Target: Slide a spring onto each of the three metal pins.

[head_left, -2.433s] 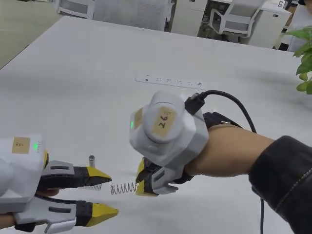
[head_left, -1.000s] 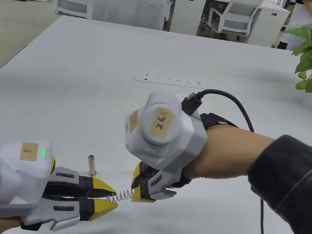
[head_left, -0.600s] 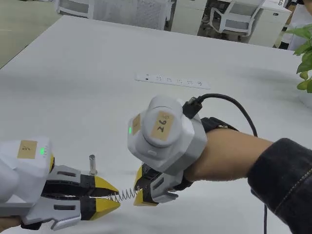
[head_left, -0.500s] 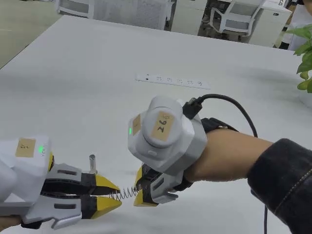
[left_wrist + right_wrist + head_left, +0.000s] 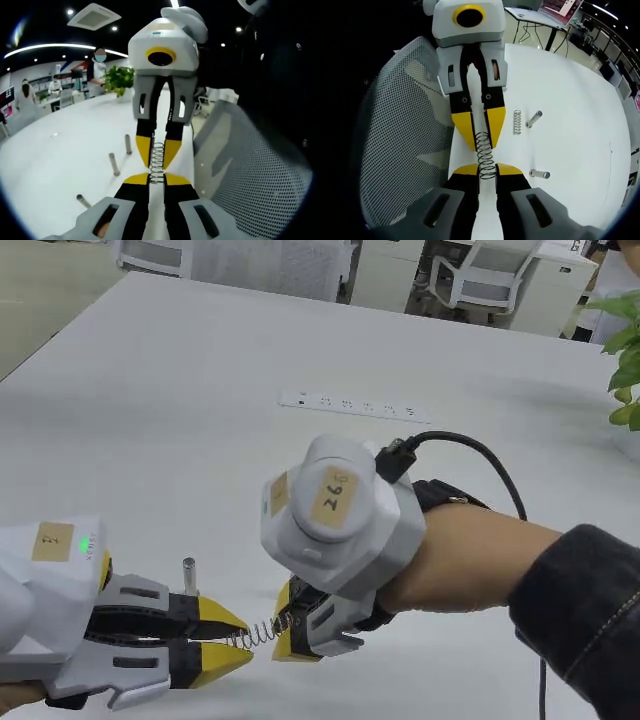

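Spring (image 5: 258, 633): thin, bright wire coil, held just above the counter (image 5: 200, 400), spanning from one gripper to the other.
Left gripper (image 5: 157, 176): yellow-tipped fingers (image 5: 136, 180) pinched together on one end of the coil.
Right gripper (image 5: 487, 172): fingers likewise closed on the opposite end.
Handling: probably very light and springy, apt to buckle or flick away; best gripped near one end, leaving the other mouth free for a pin.
Pins (image 5: 114, 164): three short, smooth metal cylinders near the grippers, all bare.
Second spring (image 5: 517, 122): lies just beside one pin.
Counter: flat, matte white.
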`<state>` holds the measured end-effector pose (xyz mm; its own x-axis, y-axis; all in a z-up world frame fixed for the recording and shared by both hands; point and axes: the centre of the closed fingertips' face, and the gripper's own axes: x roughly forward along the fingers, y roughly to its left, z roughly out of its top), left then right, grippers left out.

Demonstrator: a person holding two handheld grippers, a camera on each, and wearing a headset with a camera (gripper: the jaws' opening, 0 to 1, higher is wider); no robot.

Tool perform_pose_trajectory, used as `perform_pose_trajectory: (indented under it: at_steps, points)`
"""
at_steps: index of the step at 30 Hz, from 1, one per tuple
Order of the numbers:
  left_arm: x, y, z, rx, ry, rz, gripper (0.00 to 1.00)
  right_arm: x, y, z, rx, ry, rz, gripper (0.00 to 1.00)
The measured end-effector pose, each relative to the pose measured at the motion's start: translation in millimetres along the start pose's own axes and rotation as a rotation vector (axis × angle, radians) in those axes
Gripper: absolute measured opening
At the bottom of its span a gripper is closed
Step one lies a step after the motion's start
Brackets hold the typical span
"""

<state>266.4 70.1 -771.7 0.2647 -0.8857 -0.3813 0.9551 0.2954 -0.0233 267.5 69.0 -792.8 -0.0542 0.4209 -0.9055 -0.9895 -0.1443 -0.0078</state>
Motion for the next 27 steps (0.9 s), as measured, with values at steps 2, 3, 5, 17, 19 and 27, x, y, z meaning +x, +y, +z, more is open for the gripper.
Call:
perform_pose_trajectory:
  at_steps: [2,3,5,17,19,27]
  points:
    - [0.0,0.1,-0.5,-0.002,0.001,0.0,0.02,-1.3,-0.3,1.9,-0.003,-0.004,-0.003,0.09]
    - [-0.1,0.1,-0.6,-0.002,0.001,0.0,0.02,-1.7,-0.4,2.7,-0.004,-0.006,-0.005,0.09]
    - [0.0,-0.3,-1.1,-0.003,0.004,-0.001,0.02,-2.9,0.1,5.1,-0.005,-0.011,-0.004,0.09]
    - [1.9,-4.6,-3.9,-0.011,0.013,-0.02,0.03,-6.6,5.4,16.4,-0.007,-0.037,0.003,0.09]
    - [2.3,-5.5,-4.3,-0.012,0.015,-0.023,0.03,-7.0,6.3,18.5,-0.009,-0.041,0.005,0.08]
    - [2.9,-8.1,-5.5,-0.018,0.016,-0.032,0.03,-7.0,10.9,24.6,-0.02,-0.039,0.009,0.08]
